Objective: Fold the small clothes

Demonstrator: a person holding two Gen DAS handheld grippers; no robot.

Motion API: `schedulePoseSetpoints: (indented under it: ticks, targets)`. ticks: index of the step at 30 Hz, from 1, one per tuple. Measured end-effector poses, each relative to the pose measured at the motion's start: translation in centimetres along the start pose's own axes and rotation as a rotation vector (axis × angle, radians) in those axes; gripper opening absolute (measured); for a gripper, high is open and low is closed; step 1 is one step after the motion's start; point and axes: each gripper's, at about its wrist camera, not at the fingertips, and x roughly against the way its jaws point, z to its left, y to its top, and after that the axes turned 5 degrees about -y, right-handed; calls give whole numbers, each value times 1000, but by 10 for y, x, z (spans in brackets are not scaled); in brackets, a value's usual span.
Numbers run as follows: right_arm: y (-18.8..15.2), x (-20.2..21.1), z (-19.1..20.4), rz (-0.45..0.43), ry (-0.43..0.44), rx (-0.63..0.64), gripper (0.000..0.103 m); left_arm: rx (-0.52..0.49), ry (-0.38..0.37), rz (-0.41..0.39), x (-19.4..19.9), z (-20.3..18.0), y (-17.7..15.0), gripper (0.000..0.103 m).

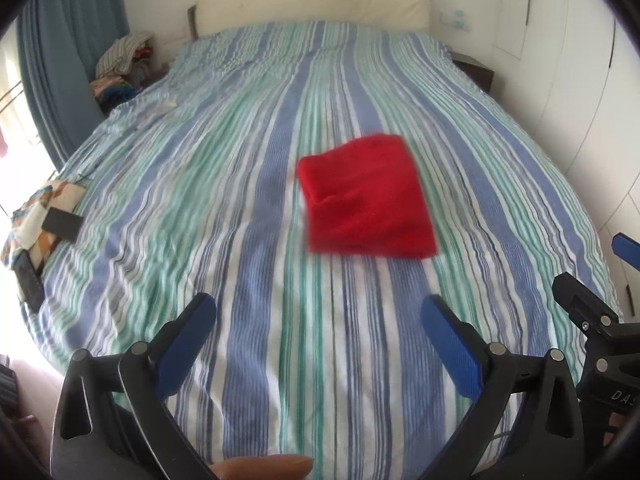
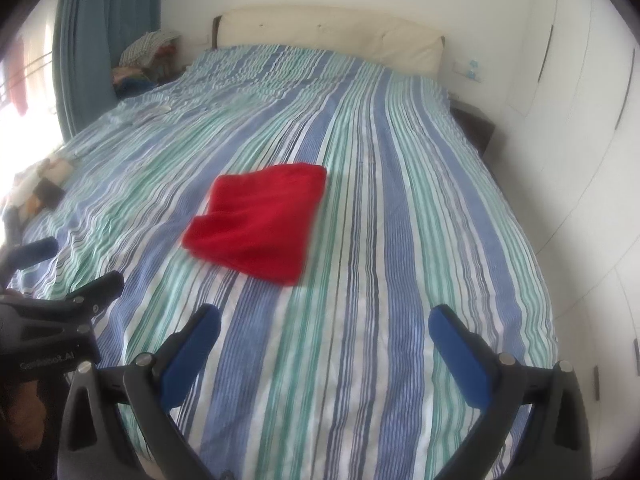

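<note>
A red garment [image 1: 366, 198] lies folded into a small square on the striped bed cover [image 1: 248, 184]; it also shows in the right wrist view [image 2: 260, 218]. My left gripper [image 1: 318, 312] is open and empty, held above the cover on the near side of the garment. My right gripper [image 2: 324, 322] is open and empty, also short of the garment, which lies ahead and to its left. The right gripper shows at the right edge of the left wrist view [image 1: 592, 280]. The left gripper shows at the left edge of the right wrist view [image 2: 72, 268].
A pile of patterned clothes [image 1: 36, 216] with a dark flat object sits at the bed's left edge. More clothes [image 1: 124, 64] are heaped by the blue curtain [image 1: 68, 52]. A cream headboard [image 1: 312, 4] stands at the back. White wardrobe doors [image 2: 580, 120] line the right side.
</note>
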Motion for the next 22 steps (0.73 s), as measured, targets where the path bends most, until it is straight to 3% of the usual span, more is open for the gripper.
schedulePoseSetpoints:
  ticks: [9,17,22]
  targets:
    - [1,11,-4,-12,16,-1,102,-30,18,-52,17,-1,5,102]
    - [-1,14,1,-10,21,9,102,-18,-29,-73,20,2,-1,102]
    - [-1,11,2,2,30,4,102,-17,-6,-85,23,1,-1,102]
